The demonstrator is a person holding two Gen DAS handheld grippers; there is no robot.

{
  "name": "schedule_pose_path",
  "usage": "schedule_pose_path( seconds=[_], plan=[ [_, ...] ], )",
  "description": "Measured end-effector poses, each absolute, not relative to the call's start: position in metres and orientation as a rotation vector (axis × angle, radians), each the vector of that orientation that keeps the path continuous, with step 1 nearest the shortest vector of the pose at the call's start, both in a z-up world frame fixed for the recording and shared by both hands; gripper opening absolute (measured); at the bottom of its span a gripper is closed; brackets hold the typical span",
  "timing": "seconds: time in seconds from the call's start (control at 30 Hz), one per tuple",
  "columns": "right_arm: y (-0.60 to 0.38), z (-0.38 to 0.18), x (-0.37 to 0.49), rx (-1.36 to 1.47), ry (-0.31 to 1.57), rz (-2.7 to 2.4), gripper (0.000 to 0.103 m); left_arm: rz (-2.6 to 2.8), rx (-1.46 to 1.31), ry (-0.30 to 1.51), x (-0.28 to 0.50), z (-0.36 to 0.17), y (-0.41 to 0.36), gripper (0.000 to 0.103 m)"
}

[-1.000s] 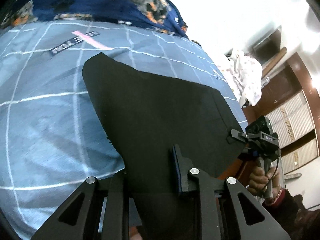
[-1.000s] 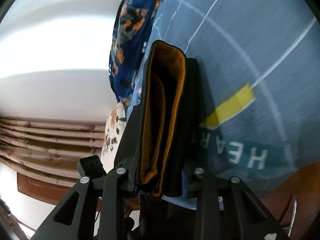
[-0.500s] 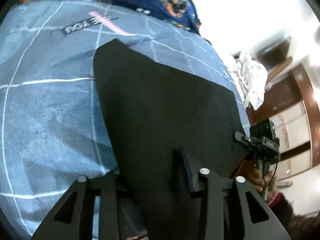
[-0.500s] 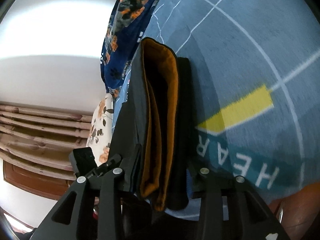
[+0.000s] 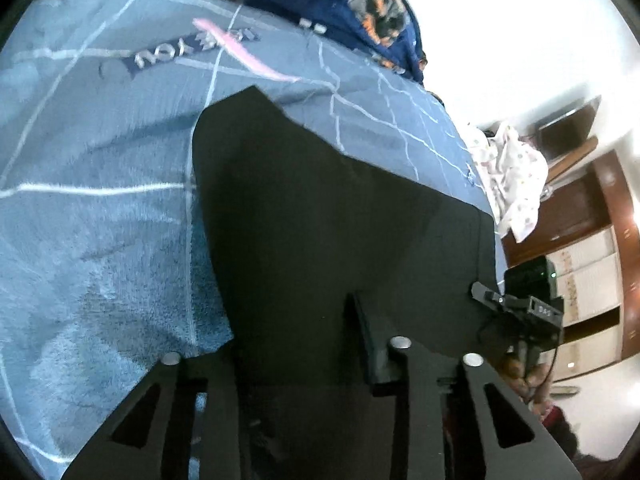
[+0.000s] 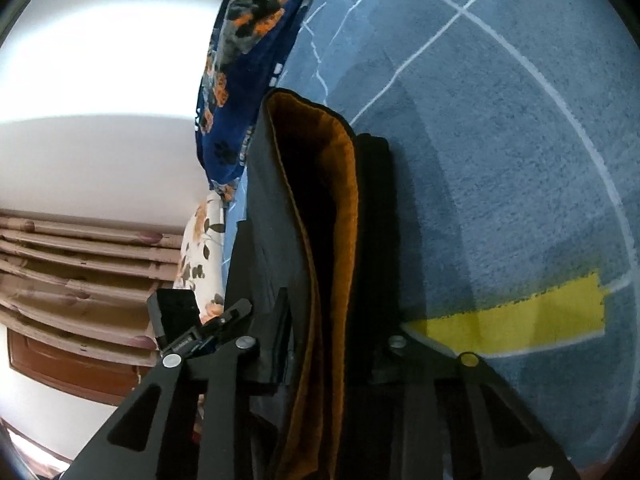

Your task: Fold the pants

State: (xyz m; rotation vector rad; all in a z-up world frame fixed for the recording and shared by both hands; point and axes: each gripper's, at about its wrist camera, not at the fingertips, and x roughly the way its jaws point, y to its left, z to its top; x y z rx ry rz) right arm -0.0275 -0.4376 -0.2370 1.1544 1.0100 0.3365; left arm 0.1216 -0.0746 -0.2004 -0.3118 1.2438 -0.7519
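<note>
The black pants (image 5: 320,216) hang folded over the blue bedspread (image 5: 100,200). My left gripper (image 5: 296,344) is shut on their near edge, cloth between the fingers. In the right wrist view the pants (image 6: 280,216) show edge-on with an orange lining (image 6: 332,208) inside the fold. My right gripper (image 6: 332,332) is shut on that edge. The right gripper also shows in the left wrist view (image 5: 520,312) at the pants' right corner, and the left gripper shows in the right wrist view (image 6: 192,328).
A dark blue blanket (image 5: 340,4) with orange animal prints lies at the far end of the bed. A white floral cloth (image 5: 512,176) hangs beyond the bed's right edge. Wooden cabinets (image 5: 592,264) stand to the right. A yellow stripe (image 6: 520,320) marks the bedspread.
Both grippers have carried the pants forward over the bed toward the patterned blanket. The grip on the cloth is unchanged.
</note>
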Motion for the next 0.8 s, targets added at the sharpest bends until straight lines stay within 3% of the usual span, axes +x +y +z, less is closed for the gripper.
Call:
schedule_pose_path(
  seconds=[0.13,0.8],
  plan=[
    [-0.434,-0.224,-0.030,1.153,0.971,0.351,0.021,-0.757,-0.256,1.176,0.111,-0.180,-0.079,0.021],
    [-0.393,-0.165,-0.016,1.128,0.858,0.457,0.021,-0.619,-0.154,0.964,0.088,-0.110,-0.045,0.021]
  ],
)
